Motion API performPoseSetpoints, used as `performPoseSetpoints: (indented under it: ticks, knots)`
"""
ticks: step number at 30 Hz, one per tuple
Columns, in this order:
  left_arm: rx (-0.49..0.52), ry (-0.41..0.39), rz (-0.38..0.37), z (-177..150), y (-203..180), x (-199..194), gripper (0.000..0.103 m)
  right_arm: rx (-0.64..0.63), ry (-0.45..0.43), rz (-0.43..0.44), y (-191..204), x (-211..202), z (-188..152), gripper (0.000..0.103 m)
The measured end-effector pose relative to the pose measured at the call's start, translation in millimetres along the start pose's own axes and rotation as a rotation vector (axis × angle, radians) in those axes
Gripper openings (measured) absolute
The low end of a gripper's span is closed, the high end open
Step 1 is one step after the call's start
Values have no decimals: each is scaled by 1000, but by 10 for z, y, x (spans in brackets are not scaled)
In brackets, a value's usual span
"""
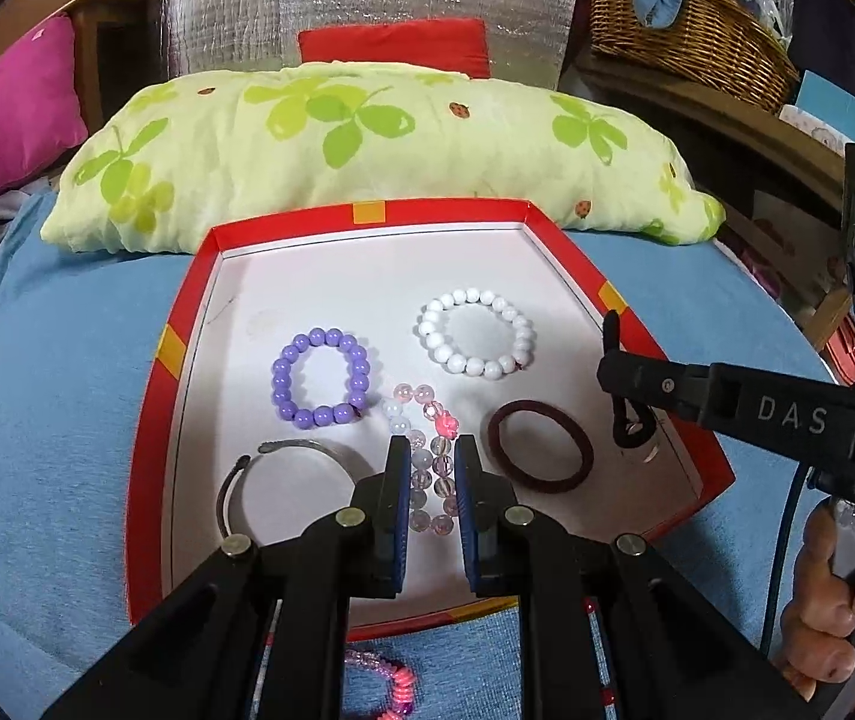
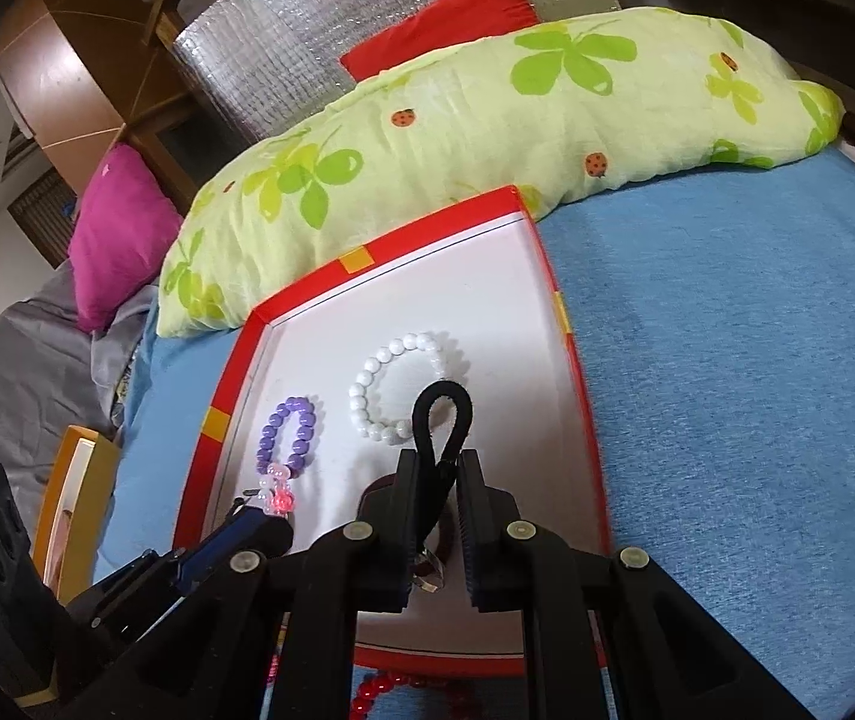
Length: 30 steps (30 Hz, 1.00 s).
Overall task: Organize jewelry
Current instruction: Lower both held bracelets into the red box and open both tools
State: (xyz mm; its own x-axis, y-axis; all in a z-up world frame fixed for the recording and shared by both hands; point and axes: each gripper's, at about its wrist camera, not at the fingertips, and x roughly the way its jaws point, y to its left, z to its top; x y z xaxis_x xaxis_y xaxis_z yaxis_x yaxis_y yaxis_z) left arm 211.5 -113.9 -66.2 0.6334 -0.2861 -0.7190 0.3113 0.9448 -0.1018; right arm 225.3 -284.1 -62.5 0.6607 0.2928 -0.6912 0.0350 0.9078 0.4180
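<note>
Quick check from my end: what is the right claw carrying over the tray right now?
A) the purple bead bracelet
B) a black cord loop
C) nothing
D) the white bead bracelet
B: in the right wrist view the black cord loop sticks up from between the right claw's fingers, while the white bead bracelet and purple bead bracelet lie loose on the floor of the red tray.
</note>
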Motion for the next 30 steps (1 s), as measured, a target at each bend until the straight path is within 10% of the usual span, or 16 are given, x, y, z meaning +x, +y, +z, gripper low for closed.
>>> performPoseSetpoints:
  ticks: [23, 30]
  knots:
    - [6, 34, 26, -6, -35, 142, 15, 25, 24, -14, -73, 76, 26, 17]
    - [15, 13, 39, -7, -47, 82, 48, 57, 20, 25, -102, 22, 41, 25]
